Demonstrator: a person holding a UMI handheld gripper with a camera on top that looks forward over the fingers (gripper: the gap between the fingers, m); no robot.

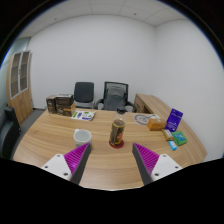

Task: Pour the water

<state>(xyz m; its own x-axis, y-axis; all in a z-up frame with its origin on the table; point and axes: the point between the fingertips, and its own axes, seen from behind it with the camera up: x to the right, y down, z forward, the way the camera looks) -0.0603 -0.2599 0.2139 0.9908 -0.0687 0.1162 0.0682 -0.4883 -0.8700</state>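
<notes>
We look along the hand-held gripper (110,160) over a long wooden bench (60,135) in an office room. Its two fingers, with purple pads (73,158), stand wide apart and hold nothing.

Just ahead of the fingers, and in line with the gap between them, a brown bottle (117,132) stands upright on the bench. We judge that this is the vessel to pour from, but we cannot tell if there is water in it or if its cap is on. The fingers do not touch it yet; bare bench shows between them and the bottle.

Beyond the bottle, to the right, lie a pale round dish (143,119), a purple box (176,119) and some small light-blue things (178,139). We cannot tell which of them should receive the water. On the far left stands a brown box (58,103), and two chairs (100,96) wait behind the bench.

In our judgement the task is at its very start: nothing is grasped, nothing is poured. What is left is to reach the bottle, close on it, lift it, carry it to a receiver and tilt it.
</notes>
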